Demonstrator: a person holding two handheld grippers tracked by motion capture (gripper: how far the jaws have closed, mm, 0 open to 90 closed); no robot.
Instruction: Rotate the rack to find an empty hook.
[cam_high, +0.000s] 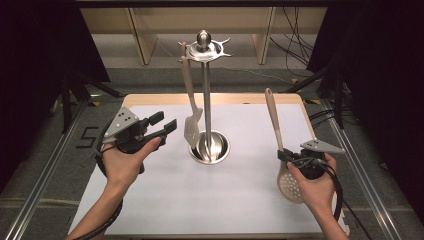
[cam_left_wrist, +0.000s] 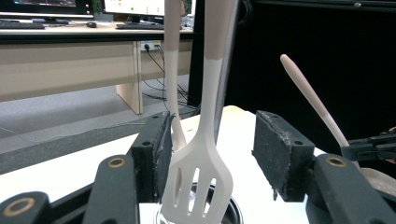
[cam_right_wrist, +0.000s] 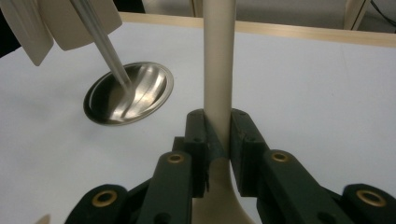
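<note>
Turner (cam_high: 193, 127) hangs on rack (cam_high: 206, 90), 12 o'clock. Right tool (cam_high: 284, 156) clamps skimmer (cam_high: 290, 185), unhung. Left tool (cam_high: 165, 124) wide, empty.

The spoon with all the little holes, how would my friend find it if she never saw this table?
Start at the white table and its tall shiny metal utensil stand in the middle. Look to the right edge, where the right gripper is clamped on a beige handle. That is the skimmer spoon: its round bowl is dotted with small holes, while the spatula hanging on the stand has long slots.
</note>
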